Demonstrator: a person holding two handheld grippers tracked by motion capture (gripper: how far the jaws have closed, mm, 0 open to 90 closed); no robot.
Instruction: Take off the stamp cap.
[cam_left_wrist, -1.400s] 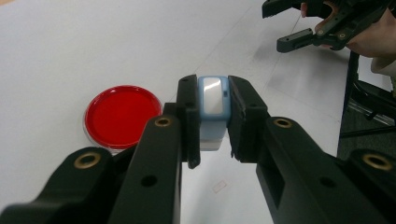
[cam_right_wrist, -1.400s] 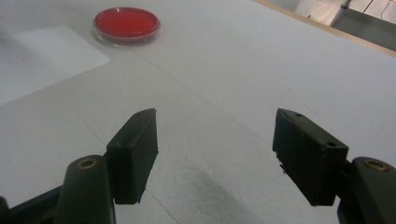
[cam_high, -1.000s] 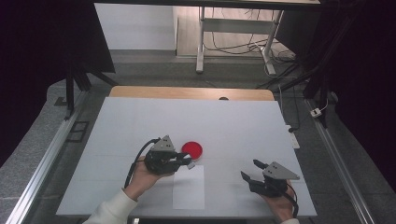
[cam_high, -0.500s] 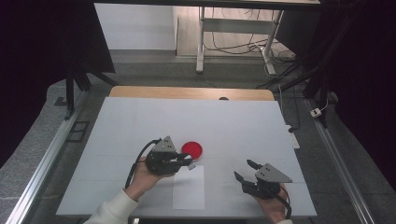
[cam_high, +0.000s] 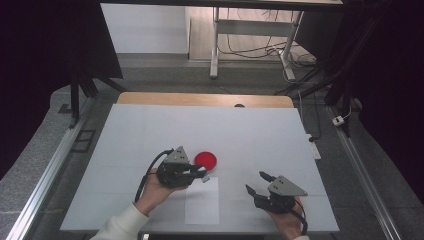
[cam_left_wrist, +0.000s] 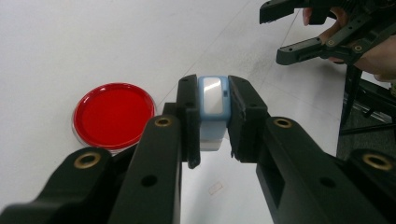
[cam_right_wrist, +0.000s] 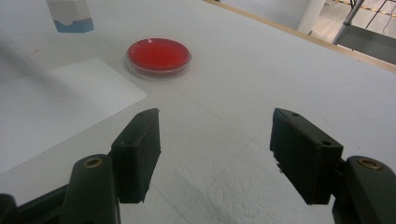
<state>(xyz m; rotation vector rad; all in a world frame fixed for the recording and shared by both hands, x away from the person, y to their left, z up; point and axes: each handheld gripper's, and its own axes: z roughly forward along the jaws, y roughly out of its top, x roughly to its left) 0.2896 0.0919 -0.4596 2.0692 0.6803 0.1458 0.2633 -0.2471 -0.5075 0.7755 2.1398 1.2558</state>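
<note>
My left gripper (cam_left_wrist: 212, 121) is clamped on a small light-blue and white block (cam_left_wrist: 212, 100), smooth plastic with rounded corners and a glossy white face; it sits upright between both pads (cam_left_wrist: 189, 116), lifted off the table (cam_high: 250, 130). I can read no writing on it. Just beside it lies a round red dish (cam_left_wrist: 114, 114) with a clear rim, next to a white paper sheet (cam_high: 202, 205). My right gripper (cam_right_wrist: 215, 149) stands wide open, holding nothing, above the matte, slightly grainy tabletop, well apart from the block.
</note>
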